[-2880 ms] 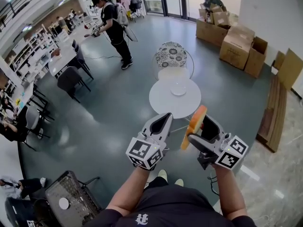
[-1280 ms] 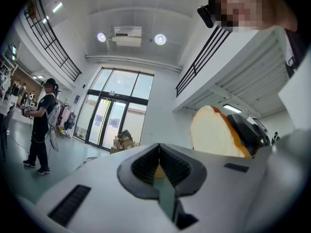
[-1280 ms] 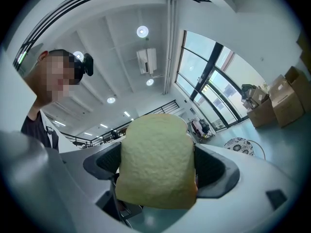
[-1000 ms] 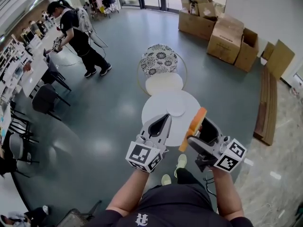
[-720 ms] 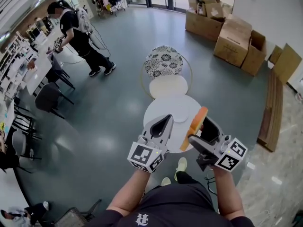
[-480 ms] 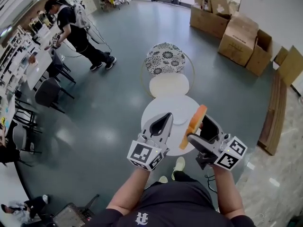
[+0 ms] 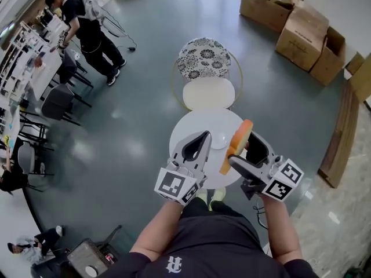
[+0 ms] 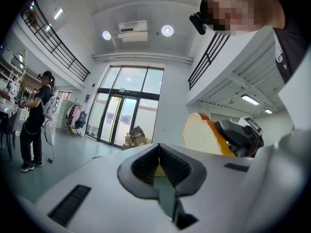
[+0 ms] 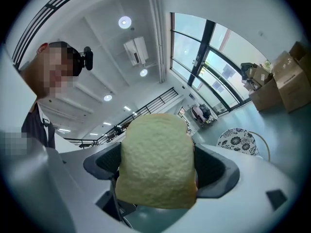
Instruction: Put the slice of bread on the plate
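Observation:
My right gripper (image 7: 240, 149) is shut on a slice of bread (image 7: 236, 146), held on edge with its orange crust up. In the right gripper view the bread (image 9: 155, 159) fills the gap between the jaws. A small white plate (image 7: 218, 139) lies on a round white table (image 7: 194, 123) just beyond and below the bread. The left gripper (image 7: 200, 139) hovers over the table's near left part, jaws together with nothing in them. The left gripper view shows its closed jaws (image 8: 159, 152) and the bread (image 8: 200, 135) to the right.
Beyond the table stands a chair with a floral back cushion (image 7: 207, 58) and a white seat (image 7: 207, 93). Cardboard boxes (image 7: 304, 30) sit at the back right. A person (image 7: 87, 25) stands by desks and chairs (image 7: 49, 91) at the far left.
The view has closed in on the round table, which now lies directly under both grippers. Both grippers keep their pose, the bread still held in the right one.

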`<state>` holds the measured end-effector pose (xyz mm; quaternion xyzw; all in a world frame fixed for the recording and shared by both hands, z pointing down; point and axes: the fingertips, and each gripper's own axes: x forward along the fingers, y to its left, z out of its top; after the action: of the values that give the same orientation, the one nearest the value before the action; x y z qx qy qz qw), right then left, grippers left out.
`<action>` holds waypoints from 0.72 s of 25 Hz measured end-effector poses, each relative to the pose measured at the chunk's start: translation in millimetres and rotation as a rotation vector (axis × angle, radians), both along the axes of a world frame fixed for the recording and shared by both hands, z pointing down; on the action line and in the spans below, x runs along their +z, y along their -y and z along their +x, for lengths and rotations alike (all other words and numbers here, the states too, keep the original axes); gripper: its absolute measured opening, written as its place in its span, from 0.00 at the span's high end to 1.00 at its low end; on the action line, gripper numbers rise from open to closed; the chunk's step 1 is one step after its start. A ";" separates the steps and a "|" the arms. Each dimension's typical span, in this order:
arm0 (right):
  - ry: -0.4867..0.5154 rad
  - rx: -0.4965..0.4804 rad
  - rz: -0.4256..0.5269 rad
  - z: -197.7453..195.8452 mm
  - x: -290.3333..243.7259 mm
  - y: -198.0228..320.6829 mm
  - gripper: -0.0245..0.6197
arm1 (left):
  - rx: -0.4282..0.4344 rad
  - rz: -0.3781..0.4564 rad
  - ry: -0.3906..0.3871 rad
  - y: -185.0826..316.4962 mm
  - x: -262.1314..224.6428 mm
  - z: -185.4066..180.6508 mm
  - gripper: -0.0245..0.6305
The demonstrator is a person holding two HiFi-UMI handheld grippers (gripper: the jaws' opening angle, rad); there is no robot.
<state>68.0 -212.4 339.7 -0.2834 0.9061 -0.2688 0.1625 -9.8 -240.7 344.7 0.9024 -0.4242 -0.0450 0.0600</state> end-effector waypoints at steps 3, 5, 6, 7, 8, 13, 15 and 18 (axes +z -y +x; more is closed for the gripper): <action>-0.018 0.007 -0.023 -2.0 15.6 12.8 0.23 | 0.007 -0.002 0.008 12.8 11.6 0.3 0.95; -0.031 0.020 -0.040 -3.3 28.3 21.5 0.23 | 0.016 -0.013 0.012 21.5 22.7 0.1 0.95; -0.038 0.029 -0.051 -4.0 35.5 26.4 0.23 | 0.021 -0.020 0.012 26.1 28.6 -0.8 0.95; -0.047 0.038 -0.063 -5.0 43.5 31.6 0.23 | 0.025 -0.026 0.012 30.9 34.8 -2.4 0.95; -0.058 0.047 -0.073 -6.3 52.3 36.9 0.23 | 0.027 -0.032 0.011 36.0 41.0 -4.6 0.95; -0.132 0.075 -0.112 -12.8 99.3 58.7 0.23 | 0.035 -0.042 0.030 60.7 71.7 -11.7 0.95; -0.151 0.086 -0.127 -14.1 116.5 66.7 0.23 | 0.048 -0.044 0.041 69.2 83.9 -11.5 0.95; -0.184 0.094 -0.144 -16.9 144.0 79.1 0.23 | 0.052 -0.057 0.045 83.2 103.3 -15.4 0.95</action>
<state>51.1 -291.5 483.8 -0.3598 0.8814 -0.2979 0.0703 -25.2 -323.9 448.0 0.9118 -0.4032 -0.0107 0.0773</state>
